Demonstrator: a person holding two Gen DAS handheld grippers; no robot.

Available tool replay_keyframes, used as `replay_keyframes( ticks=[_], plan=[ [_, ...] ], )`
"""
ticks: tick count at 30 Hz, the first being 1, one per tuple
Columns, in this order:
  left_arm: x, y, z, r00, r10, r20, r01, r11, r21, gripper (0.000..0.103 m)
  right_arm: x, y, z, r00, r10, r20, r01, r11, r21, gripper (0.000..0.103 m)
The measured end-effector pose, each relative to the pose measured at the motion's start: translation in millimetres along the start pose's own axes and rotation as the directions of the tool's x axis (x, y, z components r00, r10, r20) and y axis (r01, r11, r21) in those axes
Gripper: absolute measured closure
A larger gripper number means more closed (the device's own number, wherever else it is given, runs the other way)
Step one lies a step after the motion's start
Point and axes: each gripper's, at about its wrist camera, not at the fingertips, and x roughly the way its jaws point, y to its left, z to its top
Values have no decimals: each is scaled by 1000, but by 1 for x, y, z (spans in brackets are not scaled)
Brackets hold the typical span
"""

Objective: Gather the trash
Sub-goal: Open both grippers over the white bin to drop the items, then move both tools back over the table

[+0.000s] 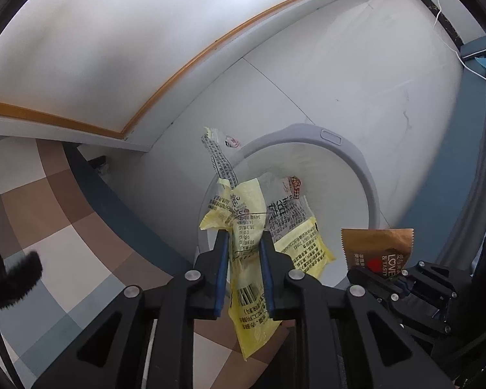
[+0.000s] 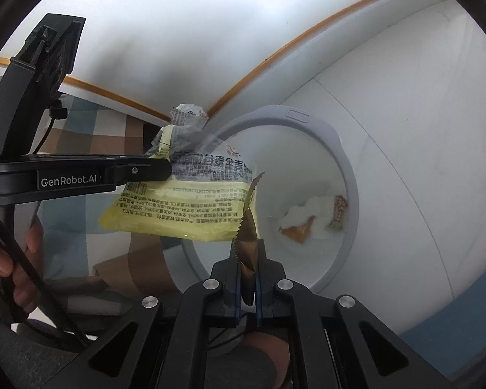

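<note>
My left gripper (image 1: 243,243) hangs over the white bin (image 1: 369,194), jaws a little apart with the yellow wrapper (image 1: 246,240) between the blue pads (image 1: 222,259); I see a gap on each side, so the pads do not look pressed on it. The wrapper's printed ends fan out above the bin's mouth. My right gripper (image 2: 247,253) is clamped tight on the brown wrapper (image 2: 248,243), its serrated edge sticking up from the fingers, also over the bin's opening. From the right wrist view, the yellow wrapper (image 2: 184,207) juts out from the left gripper (image 2: 165,170) just beside the brown one. At the bottom of the bin (image 2: 350,175) lie crumpled white paper (image 2: 314,210) and a small brown packet (image 2: 296,231). A hand (image 2: 6,259) shows at the left edge.
</note>
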Motion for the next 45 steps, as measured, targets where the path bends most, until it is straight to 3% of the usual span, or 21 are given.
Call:
replay_keyframes(
  ticks=[3,5,10,15,21,25,27,31,36,39,45],
  plan=[
    [-4,6,1,1000,12,19,-11,1000,-28,58,10,2,1,999,11,-37,-11,1000,-4,97],
    [-2,13,-2,999,13,33,-11,999,-53,53,17,3,1,998,9,-58,-9,1000,-8,97],
    [-9,22,-4,998,-10,69,16,996,-91,52,27,-1,-2,997,10,-75,-9,1000,5,95],
    [-27,27,-9,990,-17,139,33,993,-113,36,30,1,-3,996,-1,-88,2,1000,11,93],
    [-46,38,-20,975,-67,213,95,988,-125,36,41,6,2,995,-9,-104,10,1000,7,91],
    [-60,48,-30,964,-72,256,111,984,-141,36,41,10,2,994,-18,-111,17,1000,-3,81],
    [-67,52,-36,957,-79,281,126,981,-151,36,39,12,1,993,-40,-109,39,999,-11,64],
    [-85,57,-50,935,-65,348,129,978,-165,28,31,12,-3,994,-46,-100,46,999,-3,62],
    [-105,71,-77,901,-46,432,137,974,-180,27,7,17,-6,997,-63,-50,62,998,-18,45],
    [-123,84,-103,863,12,505,120,966,-228,27,-14,23,-6,997,-74,-3,73,997,-29,38],
    [-157,124,-152,791,103,603,148,924,-352,26,-63,44,0,986,-105,130,112,993,-48,29]
  ],
)
